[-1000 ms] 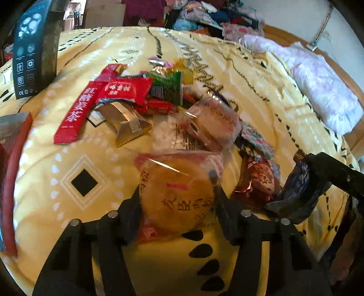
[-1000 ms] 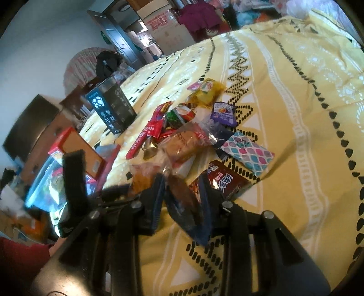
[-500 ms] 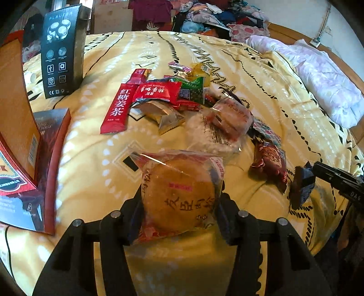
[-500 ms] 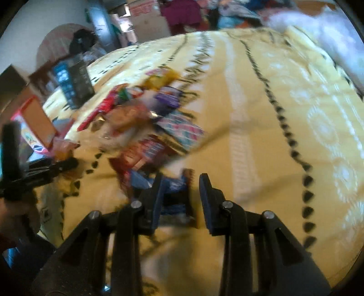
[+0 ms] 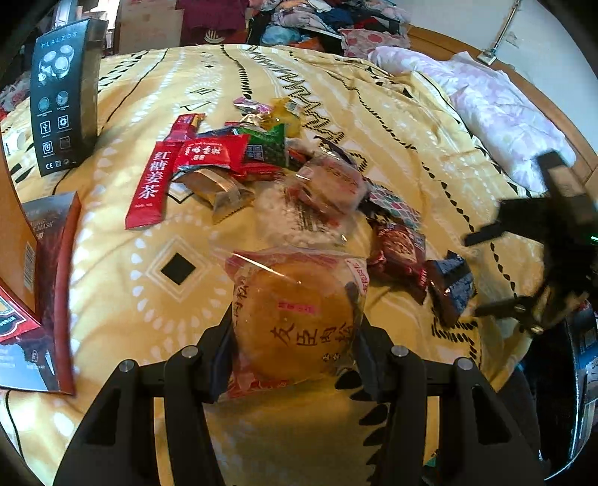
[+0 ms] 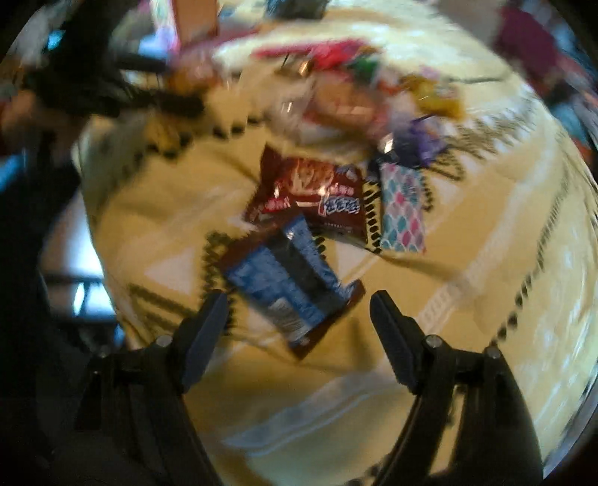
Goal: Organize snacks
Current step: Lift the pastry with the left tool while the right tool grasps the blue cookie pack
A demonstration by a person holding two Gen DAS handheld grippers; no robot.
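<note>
My left gripper (image 5: pixel 295 329) is shut on a round golden pastry in a clear wrapper (image 5: pixel 295 317) and holds it above the yellow bedspread (image 5: pixel 123 284). My right gripper (image 6: pixel 299 310) is open and empty, just above a blue and brown snack packet (image 6: pixel 287 280) that lies on the bedspread; the packet also shows in the left wrist view (image 5: pixel 450 288). A dark red packet (image 6: pixel 310 194) lies beside it. A pile of snacks (image 5: pixel 261 164) sits further back, with a long red sachet (image 5: pixel 151 183) at its left.
A tall black box (image 5: pixel 61 101) stands at the far left. An orange and dark red box (image 5: pixel 33 284) lies at the left edge. A pale quilt (image 5: pixel 504 112) and heaped clothes (image 5: pixel 317 22) lie at the back. The right wrist view is blurred.
My right gripper has opened and let go of the blue and brown packet, which now lies on the bedspread near the dark red packet. My left gripper still holds the pastry.
</note>
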